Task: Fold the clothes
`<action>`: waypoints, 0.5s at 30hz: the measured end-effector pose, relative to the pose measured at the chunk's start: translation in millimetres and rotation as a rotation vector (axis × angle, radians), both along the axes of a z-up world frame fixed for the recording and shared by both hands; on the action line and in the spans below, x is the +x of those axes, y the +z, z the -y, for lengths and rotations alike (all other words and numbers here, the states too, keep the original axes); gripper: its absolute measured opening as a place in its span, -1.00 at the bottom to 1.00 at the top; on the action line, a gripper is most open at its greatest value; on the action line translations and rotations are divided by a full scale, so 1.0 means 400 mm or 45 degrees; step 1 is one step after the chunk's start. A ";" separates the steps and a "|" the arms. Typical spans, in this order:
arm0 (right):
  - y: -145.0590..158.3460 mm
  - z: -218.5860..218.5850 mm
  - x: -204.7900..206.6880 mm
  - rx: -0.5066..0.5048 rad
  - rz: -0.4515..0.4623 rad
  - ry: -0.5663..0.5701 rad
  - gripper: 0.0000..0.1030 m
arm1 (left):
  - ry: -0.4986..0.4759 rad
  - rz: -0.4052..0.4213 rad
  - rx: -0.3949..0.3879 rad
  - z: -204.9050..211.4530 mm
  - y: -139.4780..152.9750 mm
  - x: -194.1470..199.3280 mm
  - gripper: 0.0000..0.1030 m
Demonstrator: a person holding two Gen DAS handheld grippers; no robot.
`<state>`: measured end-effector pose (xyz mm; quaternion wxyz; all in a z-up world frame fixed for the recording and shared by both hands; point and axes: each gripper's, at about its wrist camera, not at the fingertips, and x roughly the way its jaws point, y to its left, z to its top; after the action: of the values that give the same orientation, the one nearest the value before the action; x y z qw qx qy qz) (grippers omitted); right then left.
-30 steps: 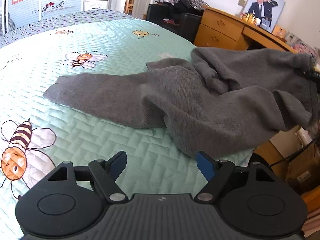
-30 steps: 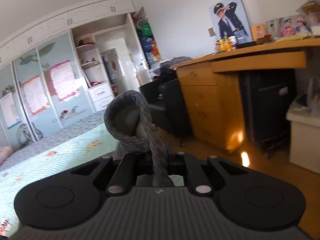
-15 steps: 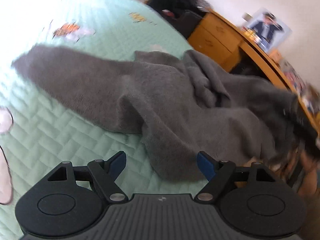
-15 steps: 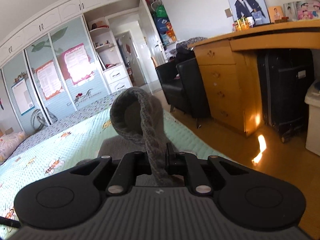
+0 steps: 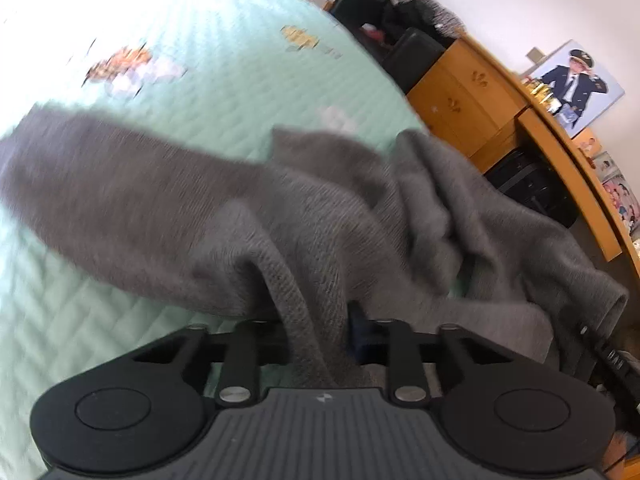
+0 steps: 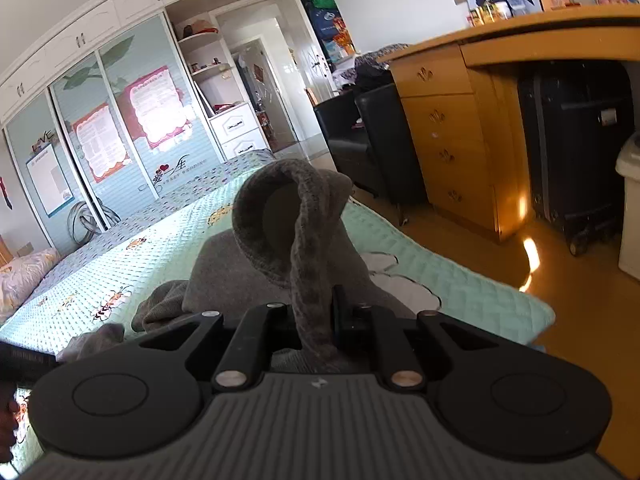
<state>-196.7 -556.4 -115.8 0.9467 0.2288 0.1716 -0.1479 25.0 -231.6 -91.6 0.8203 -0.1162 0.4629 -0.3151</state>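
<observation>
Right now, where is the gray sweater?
The gray sweater sprawls across the green bedspread near the wooden desk, pinched by both the left hand-held gripper and right hand-held gripper.

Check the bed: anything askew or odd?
The grey garment lies bunched and twisted near the bed's edge, not flat. Both tools, left tool and right tool, pinch its hems.
</observation>
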 end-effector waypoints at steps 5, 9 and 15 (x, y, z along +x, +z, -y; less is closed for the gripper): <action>-0.007 0.007 -0.019 0.032 -0.002 -0.034 -0.69 | -0.018 0.250 -0.079 -0.002 0.129 -0.040 -0.69; 0.000 0.011 -0.031 0.075 0.040 -0.036 -0.69 | -0.087 0.369 -0.170 -0.061 0.205 -0.117 -0.70; -0.005 0.070 -0.092 0.386 0.254 -0.054 -0.70 | -0.110 0.305 -0.108 -0.199 0.173 -0.212 -0.70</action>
<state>-233.6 -584.2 -117.6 0.9104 0.3859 0.0922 -0.1169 -59.8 -151.9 -22.3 0.8497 -0.0924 0.3525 -0.3811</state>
